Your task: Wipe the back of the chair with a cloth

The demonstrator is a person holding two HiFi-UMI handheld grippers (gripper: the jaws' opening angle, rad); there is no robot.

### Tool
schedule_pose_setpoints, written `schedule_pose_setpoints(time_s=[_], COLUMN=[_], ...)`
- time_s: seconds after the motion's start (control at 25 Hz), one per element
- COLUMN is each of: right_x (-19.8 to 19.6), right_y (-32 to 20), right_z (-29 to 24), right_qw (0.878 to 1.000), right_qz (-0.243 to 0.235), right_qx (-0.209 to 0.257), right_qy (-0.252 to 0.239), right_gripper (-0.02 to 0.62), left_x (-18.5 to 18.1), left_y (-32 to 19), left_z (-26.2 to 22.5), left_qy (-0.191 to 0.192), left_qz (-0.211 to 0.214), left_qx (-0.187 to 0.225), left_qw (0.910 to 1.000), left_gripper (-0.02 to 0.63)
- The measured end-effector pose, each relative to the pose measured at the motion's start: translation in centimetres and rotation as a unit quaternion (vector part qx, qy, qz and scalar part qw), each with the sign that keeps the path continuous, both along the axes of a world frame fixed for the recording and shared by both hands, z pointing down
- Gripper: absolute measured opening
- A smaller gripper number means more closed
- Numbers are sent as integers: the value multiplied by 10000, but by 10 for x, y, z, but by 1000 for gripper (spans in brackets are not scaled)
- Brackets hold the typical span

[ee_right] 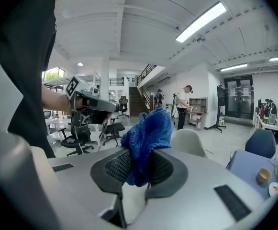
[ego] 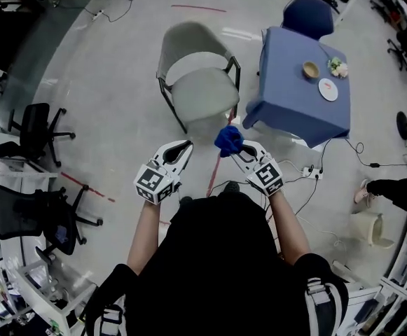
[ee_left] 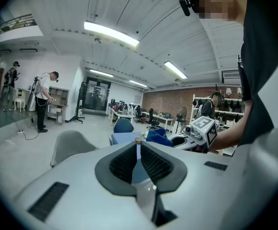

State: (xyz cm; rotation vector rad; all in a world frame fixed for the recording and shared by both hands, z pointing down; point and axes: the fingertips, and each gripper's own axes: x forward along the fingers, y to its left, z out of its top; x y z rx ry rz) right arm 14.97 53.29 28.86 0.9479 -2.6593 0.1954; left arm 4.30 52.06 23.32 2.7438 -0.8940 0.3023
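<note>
A grey-green shell chair (ego: pixel 197 82) stands on the floor in front of me, its curved back (ego: pixel 182 37) on the far side. It also shows as the chair (ee_left: pixel 72 146) and the chair (ee_right: pixel 190 141) in both gripper views. My right gripper (ego: pixel 237 148) is shut on a bunched blue cloth (ego: pixel 228 139), held in the air short of the seat's near edge. The cloth (ee_right: pixel 147 134) sticks up from between the pads. My left gripper (ego: pixel 187 145) hangs beside it to the left, shut, with nothing in its jaws, and apart from the chair.
A table under a blue cover (ego: pixel 287 110) stands right of the chair, with a bowl (ego: pixel 310 69) and a plate (ego: pixel 328 89) on it and a blue chair (ego: pixel 308 15) behind. Black office chairs (ego: pixel 38 129) stand at left. Cables and a power strip (ego: pixel 309 173) lie at right.
</note>
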Motion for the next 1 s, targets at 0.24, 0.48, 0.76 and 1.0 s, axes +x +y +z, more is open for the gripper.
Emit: schedule_pose_setpoints(time_s=[0.24, 0.48, 0.76, 1.0], right_x=[38, 63, 83, 94], right_y=[-7, -6, -6, -2], right_z=[6, 17, 29, 29], right_qw=[9999, 9996, 9994, 9996], right_qz=[-79, -175, -232, -169], right_qx=[-66, -145, -208, -193], right_qy=[-131, -154, -131, -122], right_gripper=[83, 83, 83, 83], left_x=[28, 41, 59, 76], left_y=[-2, 0, 1, -1], left_z=[5, 7, 15, 12], left_qy=[-186, -345, -509, -549], left_qz=[-202, -400, -375, -213], left_qx=[-52, -92, -99, -58], left_qw=[9996, 9986, 9979, 9982], left_gripper=[43, 43, 43, 43])
